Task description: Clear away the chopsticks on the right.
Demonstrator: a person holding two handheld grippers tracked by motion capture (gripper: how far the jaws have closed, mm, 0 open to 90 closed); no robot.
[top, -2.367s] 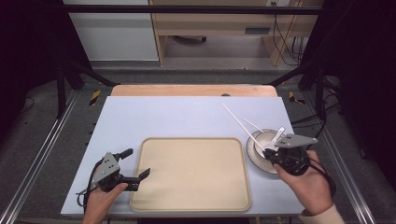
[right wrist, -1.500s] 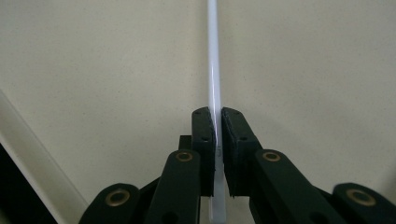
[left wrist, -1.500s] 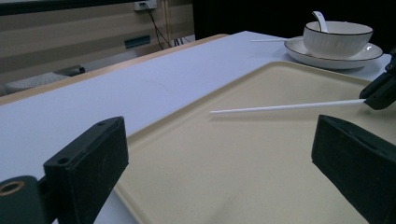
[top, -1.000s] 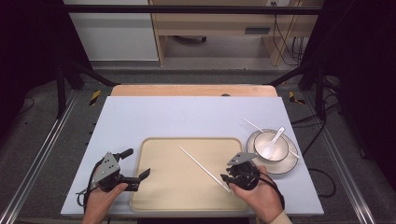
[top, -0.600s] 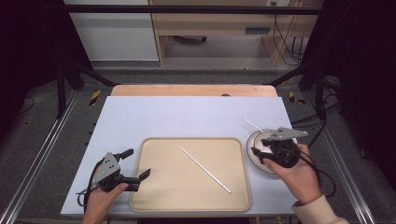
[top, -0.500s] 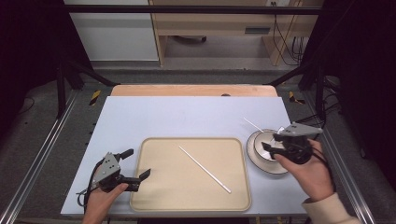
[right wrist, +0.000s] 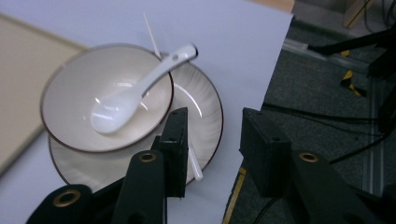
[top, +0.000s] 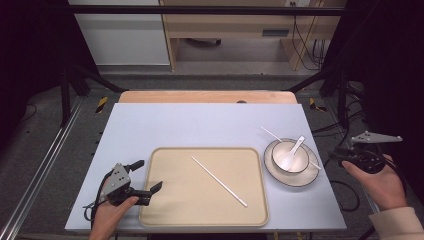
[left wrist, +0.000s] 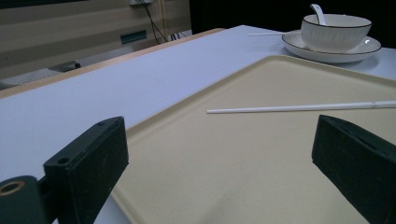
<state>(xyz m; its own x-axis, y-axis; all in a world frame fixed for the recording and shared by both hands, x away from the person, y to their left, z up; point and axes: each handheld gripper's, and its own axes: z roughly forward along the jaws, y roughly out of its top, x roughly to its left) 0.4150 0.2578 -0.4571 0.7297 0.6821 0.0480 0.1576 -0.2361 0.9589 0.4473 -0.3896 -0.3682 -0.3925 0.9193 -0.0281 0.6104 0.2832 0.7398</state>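
A beige tray [top: 165, 200] lies in the middle of the table with one white chopstick [top: 220, 181] slanting across it. To its right a white bowl [top: 292, 152] holding a white spoon [top: 295, 149] stands on a dark-rimmed plate [top: 300, 177]. A second chopstick [top: 272, 134] lies across the plate behind the bowl. My left gripper [top: 149, 175] rests open at the tray's left edge, and the tray chopstick [left wrist: 299, 108] lies ahead of its jaws. My right gripper [top: 336, 156] hovers past the table's right edge beside the plate. Its jaws have just been closing with nothing between them and still stand apart [right wrist: 215, 126].
The table's right edge runs just right of the plate [right wrist: 201, 107], with dark floor and cables [right wrist: 327, 116] beyond. The far half of the blue tabletop [top: 200, 120] is bare. Metal frame rails [top: 40, 165] flank the table.
My right gripper left the chopstick on the tray and swung right, past the bowl to beyond the table's edge. The left gripper stayed put.
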